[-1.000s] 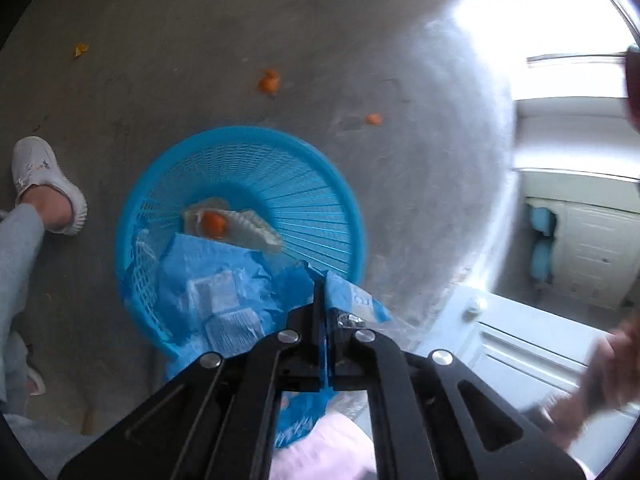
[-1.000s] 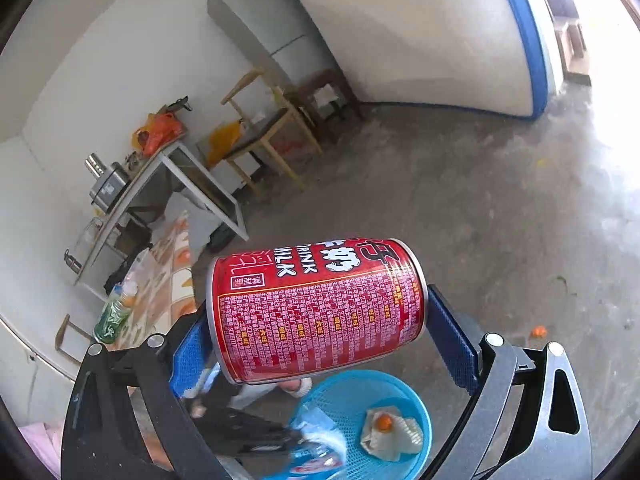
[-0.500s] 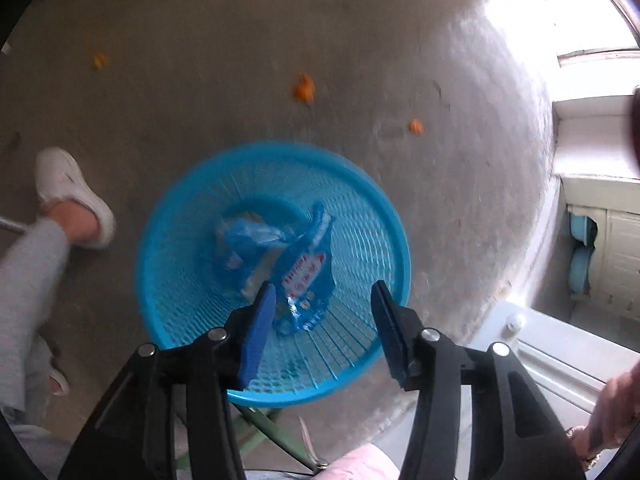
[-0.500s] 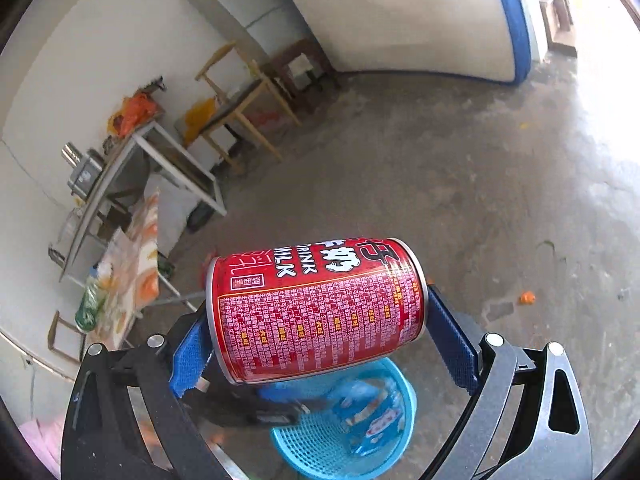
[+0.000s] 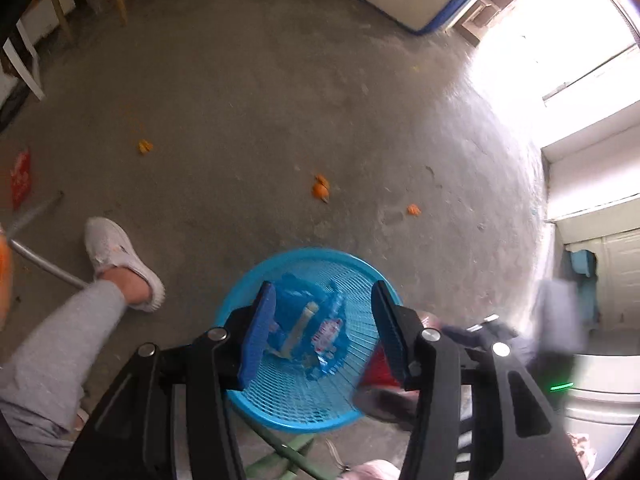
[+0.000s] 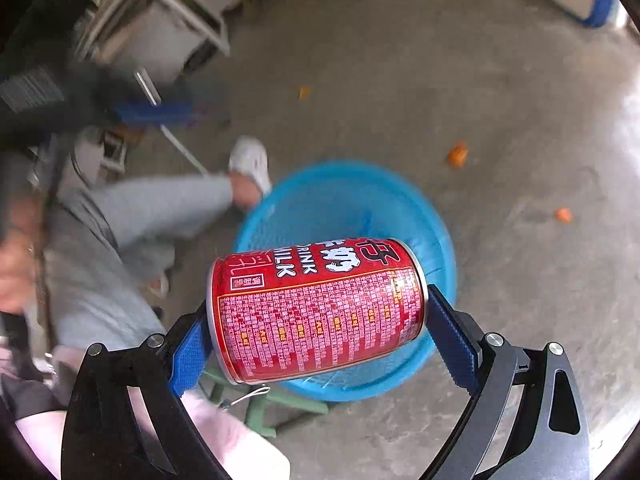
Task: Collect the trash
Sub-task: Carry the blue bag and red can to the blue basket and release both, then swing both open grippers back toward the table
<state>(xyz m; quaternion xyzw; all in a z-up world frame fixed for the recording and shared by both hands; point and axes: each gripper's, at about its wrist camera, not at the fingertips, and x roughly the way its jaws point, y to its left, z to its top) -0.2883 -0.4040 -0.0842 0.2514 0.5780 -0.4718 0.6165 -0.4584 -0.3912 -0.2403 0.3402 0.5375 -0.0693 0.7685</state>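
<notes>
Red can clamped in the right hand-held gripper above the blue basket; left hand-held gripper empty and apart.

The right hand-held gripper (image 6: 318,320) is clamped on a red drink can (image 6: 316,308), lying sideways between its blue pads, and the blue mesh basket (image 6: 400,200) sits directly below and beyond the can. The left hand-held gripper (image 5: 322,328) has its jaws apart with nothing between them, having just opened; the basket (image 5: 360,400) lies beneath its fingers, with a crumpled blue wrapper (image 5: 320,320) inside. Ahead of that gripper, orange peel scraps (image 5: 320,190) dot the concrete floor (image 5: 280,100). To its left stands a grey trouser leg with a white shoe (image 5: 120,260).
</notes>
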